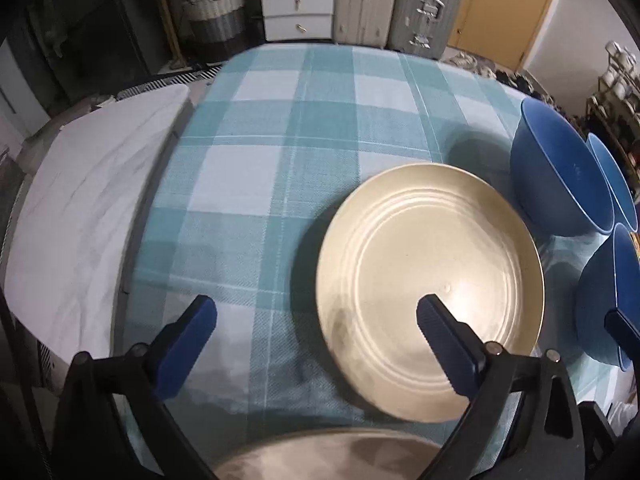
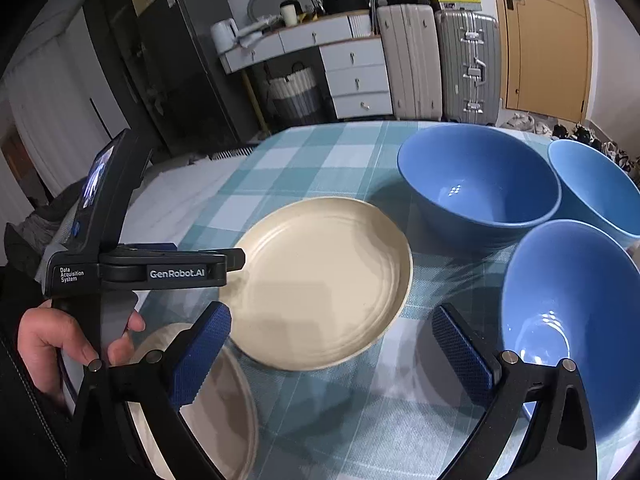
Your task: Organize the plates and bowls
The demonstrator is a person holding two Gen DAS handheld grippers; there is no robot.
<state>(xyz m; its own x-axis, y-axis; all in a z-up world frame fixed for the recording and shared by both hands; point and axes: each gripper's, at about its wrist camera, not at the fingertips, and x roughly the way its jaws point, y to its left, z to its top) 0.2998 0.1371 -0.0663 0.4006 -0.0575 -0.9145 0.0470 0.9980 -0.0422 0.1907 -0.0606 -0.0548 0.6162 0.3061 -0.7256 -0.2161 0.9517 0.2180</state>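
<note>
A cream plate [image 1: 432,292] lies on the teal checked tablecloth [image 1: 256,160]. My left gripper [image 1: 316,312] hangs open over the plate's left rim, one finger above the plate and the other above the cloth, holding nothing. A second cream plate [image 1: 328,456] shows at the bottom edge. In the right wrist view the same plate [image 2: 324,280] lies ahead of my open, empty right gripper [image 2: 330,320]. The second plate [image 2: 216,400] sits under its left finger. Three blue bowls [image 2: 480,184] [image 2: 600,188] [image 2: 568,320] stand to the right. The left gripper [image 2: 234,260] reaches the plate's left rim, held by a hand [image 2: 60,340].
A white padded surface [image 1: 80,216] adjoins the table on the left. Beyond the far table edge stand white drawers [image 2: 356,76], a woven basket [image 2: 296,92], two suitcases [image 2: 468,68] and a wooden door [image 2: 544,40]. The far left part of the cloth is bare.
</note>
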